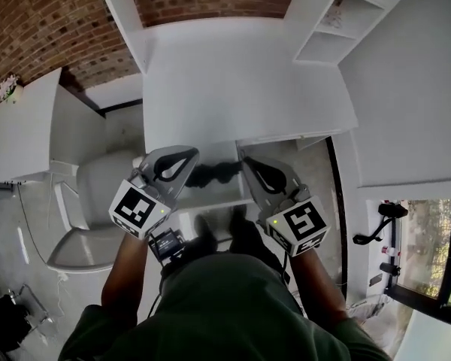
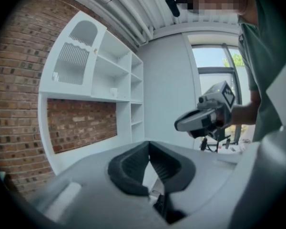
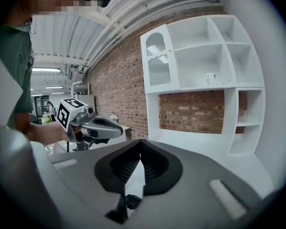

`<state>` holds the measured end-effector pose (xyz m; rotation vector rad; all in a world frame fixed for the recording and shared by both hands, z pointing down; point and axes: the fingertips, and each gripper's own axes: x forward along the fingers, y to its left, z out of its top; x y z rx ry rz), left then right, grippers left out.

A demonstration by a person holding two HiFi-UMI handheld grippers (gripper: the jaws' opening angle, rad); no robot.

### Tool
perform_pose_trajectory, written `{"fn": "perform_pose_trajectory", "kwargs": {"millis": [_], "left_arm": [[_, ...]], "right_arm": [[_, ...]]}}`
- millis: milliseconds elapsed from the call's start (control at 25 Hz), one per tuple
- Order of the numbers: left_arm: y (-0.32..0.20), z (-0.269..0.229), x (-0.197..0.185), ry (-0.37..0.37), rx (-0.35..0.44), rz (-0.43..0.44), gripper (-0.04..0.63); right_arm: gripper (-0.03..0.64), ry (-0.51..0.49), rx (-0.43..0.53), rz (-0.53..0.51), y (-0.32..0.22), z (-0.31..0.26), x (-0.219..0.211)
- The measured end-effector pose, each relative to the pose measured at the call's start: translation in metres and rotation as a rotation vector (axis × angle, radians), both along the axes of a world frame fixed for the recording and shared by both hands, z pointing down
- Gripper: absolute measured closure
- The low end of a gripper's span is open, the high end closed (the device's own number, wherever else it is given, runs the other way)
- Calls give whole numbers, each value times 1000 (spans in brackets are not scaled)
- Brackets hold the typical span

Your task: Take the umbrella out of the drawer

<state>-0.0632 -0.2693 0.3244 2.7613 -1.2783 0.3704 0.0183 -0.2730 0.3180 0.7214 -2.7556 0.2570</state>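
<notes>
The task was judged to be at an early stage. The drawer point(image 1: 214, 195) under the front edge of the white desk point(image 1: 240, 89) appeared to be already pulled out, so the opening step was taken as done. The umbrella point(image 1: 210, 174) had not yet been taken hold of: it was seen lying inside the drawer, across its width, just below the desk edge and between the two grippers in the head view.

The left gripper point(image 1: 182, 156) was held over the left part of the drawer with its jaws pressed together and nothing between them, as was shown plainly in the left gripper view. The right gripper point(image 1: 249, 162) was held over the right part, likewise closed on nothing. Neither was seen to touch the umbrella, though from the head view alone it could not be told how far above it they were.

What remained was judged to be nearly everything: the jaws would have to be spread, the umbrella gripped, and it lifted clear of the drawer.

The umbrella was seen as a black, folded, compact one, with a lumpy, bunched outline. Its ends were hidden behind the grippers, so handle and tip could not be told apart. A white chair point(image 1: 90, 201) was seen to the left of the drawer.
</notes>
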Motion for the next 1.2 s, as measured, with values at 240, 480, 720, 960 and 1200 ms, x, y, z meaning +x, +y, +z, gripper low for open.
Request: {"fn": "perform_pose_trajectory", "kwargs": {"millis": [240, 480, 720, 960, 1200], "left_arm": [[-30, 49, -10, -7, -85, -51, 592], [-55, 106, -26, -26, -152, -83, 591], [-67, 161, -39, -21, -221, -95, 591], [-70, 219, -40, -39, -287, -65, 584], [-68, 284, -39, -64, -377, -11, 563]], "right_arm": [[609, 57, -50, -148, -37, 56, -25], [607, 99, -111, -232, -66, 116, -45], [607, 149, -156, -298, -75, 172, -65], [603, 218, -196, -344, -72, 229, -73], [591, 313, -229, -403, -66, 290, -77]]}}
